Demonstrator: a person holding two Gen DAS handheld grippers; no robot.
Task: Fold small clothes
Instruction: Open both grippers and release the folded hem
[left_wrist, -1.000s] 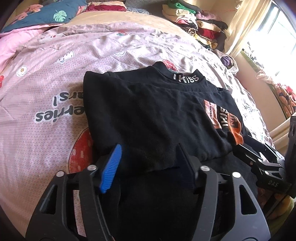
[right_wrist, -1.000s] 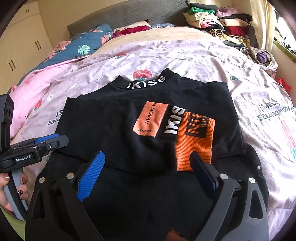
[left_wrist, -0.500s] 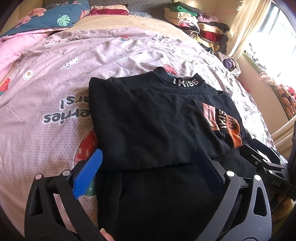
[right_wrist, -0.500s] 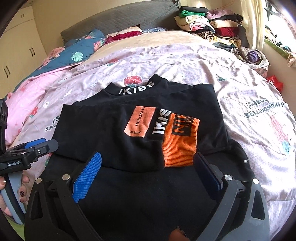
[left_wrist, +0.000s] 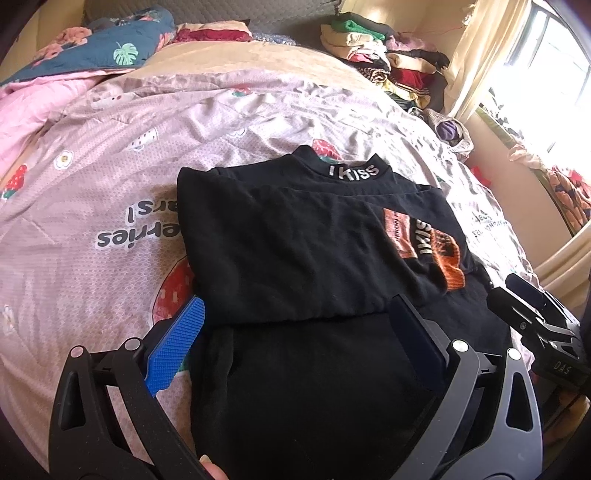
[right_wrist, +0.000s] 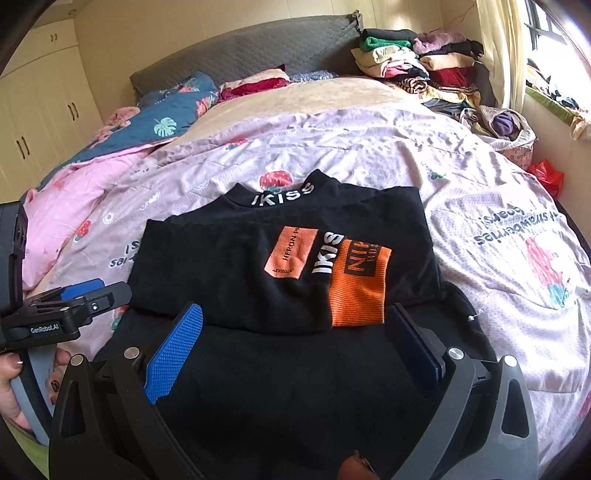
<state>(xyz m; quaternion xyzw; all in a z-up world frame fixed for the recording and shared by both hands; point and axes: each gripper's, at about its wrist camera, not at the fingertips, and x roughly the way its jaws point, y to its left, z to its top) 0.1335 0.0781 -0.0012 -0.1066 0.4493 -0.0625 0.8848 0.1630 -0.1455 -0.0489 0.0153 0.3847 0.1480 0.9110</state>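
in the left wrist view, the left hand-held gripper, its jaws having just spread wide, hovers empty over the folded black sweater with orange patches on the pink strawberry-print bedspread. in the right wrist view, the right hand-held gripper is likewise spread and empty above the sweater's near edge.

The black top is soft cloth that does not shine, and its orange cuff has little knitted ribs. The pink bedsheet is thin cloth, wrinkly, with tiny dots woven in. In the lower half of both views, each gripper's frame looks like dull black plastic with shiny silver metal screws, and the blue pads are bumpy like rubber.
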